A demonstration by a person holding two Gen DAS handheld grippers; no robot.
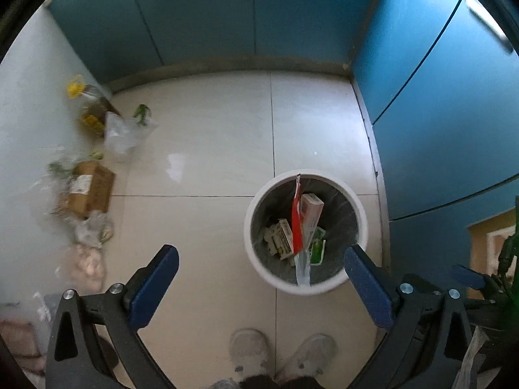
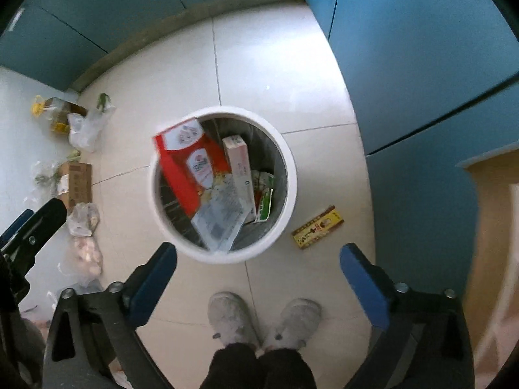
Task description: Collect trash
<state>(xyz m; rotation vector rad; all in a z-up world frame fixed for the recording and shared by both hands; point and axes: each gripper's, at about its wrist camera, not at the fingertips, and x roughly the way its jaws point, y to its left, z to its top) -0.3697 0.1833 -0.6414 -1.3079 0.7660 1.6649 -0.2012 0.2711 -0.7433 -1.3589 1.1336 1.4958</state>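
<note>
You stand on a pale tiled floor point(image 1: 207, 149) with thin dark seams, your two grey slippers point(image 2: 262, 319) side by side on it. A white round bin point(image 2: 288, 175) sits on the tiles just ahead of your feet, near the blue cabinets. Just beside the bin on its right lies a flat yellow packet point(image 2: 318, 227), apart from the rim. Along the left wall you see a loose row: a cardboard box point(image 1: 90, 189), a clear plastic bag point(image 1: 121, 134), a yellow-capped bottle point(image 1: 81, 92), some green scraps point(image 1: 142, 113) and a crumpled bag point(image 2: 82, 218) nearer you.
</note>
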